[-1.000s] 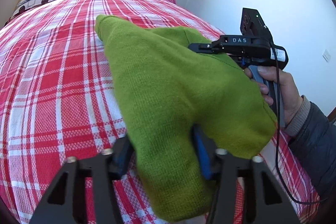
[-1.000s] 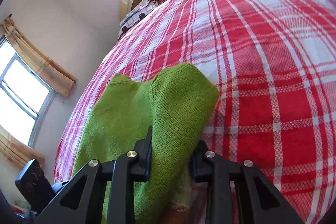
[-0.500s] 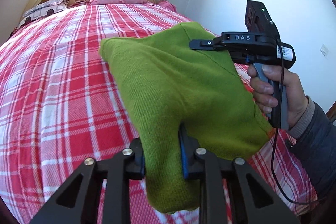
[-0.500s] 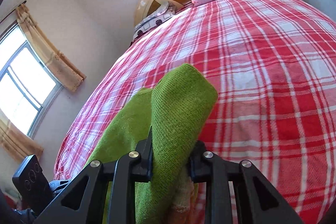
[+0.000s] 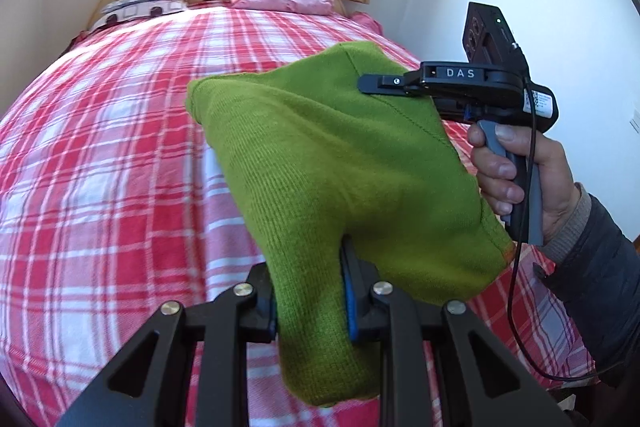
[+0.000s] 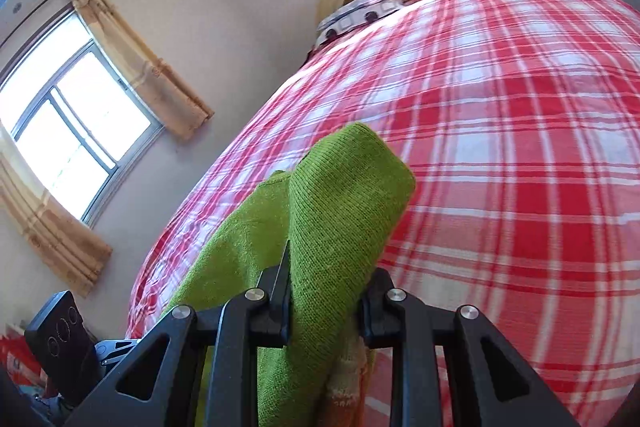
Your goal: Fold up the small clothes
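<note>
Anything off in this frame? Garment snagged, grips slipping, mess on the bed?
Nothing stands out. The green knit garment hangs bunched above the plaid bedspread, pinched by the left gripper and right gripper. No tears or snags visible.

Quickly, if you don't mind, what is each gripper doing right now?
Left gripper: closed on a bunched fold of the green knitted garment.
Right gripper: closed on another part of the same garment.
</note>
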Available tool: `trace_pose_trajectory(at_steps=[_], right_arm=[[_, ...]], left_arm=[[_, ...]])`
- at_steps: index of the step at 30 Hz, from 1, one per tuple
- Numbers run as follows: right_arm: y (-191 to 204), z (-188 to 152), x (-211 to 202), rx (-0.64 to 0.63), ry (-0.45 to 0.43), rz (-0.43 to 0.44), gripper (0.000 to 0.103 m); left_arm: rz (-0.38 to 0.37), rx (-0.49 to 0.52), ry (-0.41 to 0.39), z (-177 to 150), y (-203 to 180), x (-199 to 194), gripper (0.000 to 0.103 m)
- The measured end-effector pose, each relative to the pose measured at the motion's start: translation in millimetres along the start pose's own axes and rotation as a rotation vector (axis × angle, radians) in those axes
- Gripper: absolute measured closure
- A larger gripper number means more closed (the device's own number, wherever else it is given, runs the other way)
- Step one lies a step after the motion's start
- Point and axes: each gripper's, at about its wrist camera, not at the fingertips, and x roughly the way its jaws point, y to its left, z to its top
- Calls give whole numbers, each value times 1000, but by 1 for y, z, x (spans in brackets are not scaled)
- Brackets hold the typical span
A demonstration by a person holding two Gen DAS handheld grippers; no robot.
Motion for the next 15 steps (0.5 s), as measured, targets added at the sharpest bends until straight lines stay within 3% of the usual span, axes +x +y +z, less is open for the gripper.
trace_pose_trajectory(at_steps=[15], right_arm=[[85,4,82,-72,79,115,78]], left_arm=[[128,-112,-59,-22,64,-45,78]])
